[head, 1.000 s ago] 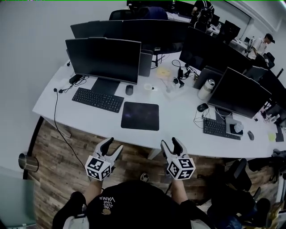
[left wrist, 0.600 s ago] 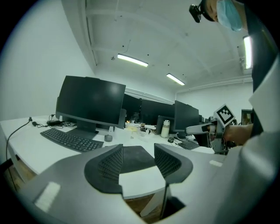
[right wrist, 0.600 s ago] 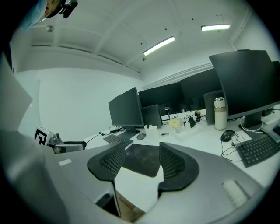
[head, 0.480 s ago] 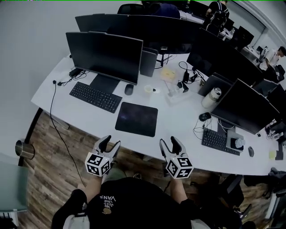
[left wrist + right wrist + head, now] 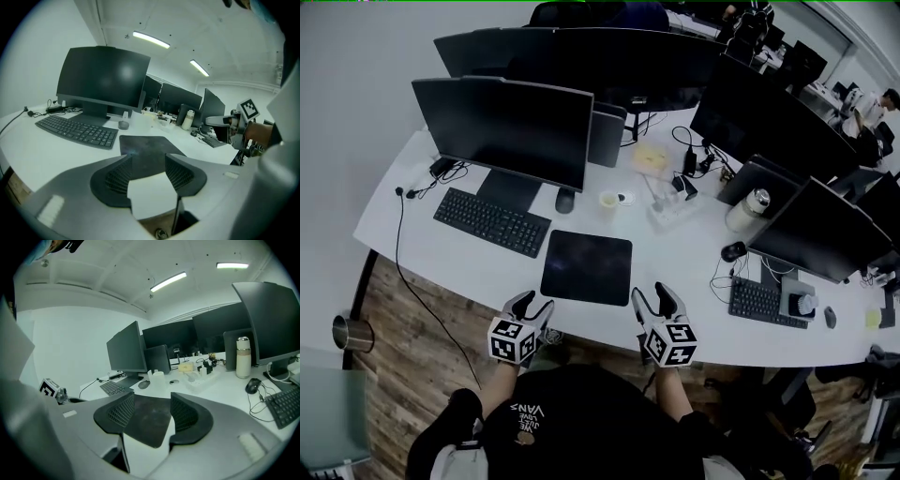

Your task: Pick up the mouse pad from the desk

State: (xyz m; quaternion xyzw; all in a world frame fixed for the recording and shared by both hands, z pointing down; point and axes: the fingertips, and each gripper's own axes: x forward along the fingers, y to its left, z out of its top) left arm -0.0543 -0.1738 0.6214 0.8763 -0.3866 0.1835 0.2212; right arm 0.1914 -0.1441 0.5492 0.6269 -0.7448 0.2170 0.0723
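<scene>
Left claw (image 5: 534,302): jaws wide apart, nothing between the pads; hangs over the front desk edge, near the pad's near-left corner, not touching it
Mouse pad (image 5: 587,267): dark, lies flat on the white desk (image 5: 412,234) close to its front edge; untouched
Right claw (image 5: 652,293): jaws apart, empty; near the pad's near-right corner, clear of it
Risk, left: pad is thin and sits flush, so a jaw may skate over the edge and shove it toward the keyboard (image 5: 491,221) instead of getting under
Risk, middle: a rearward shove could bump the mouse (image 5: 565,200) and the cup (image 5: 608,203) behind the pad
Risk, right: pinched at one corner only, a limp pad likely droops and slips
Pose, left: forearm reaches forward from the body, claw tipped gently down, marker cube up
Pose, right: much the same, roughly parallel to the left
</scene>
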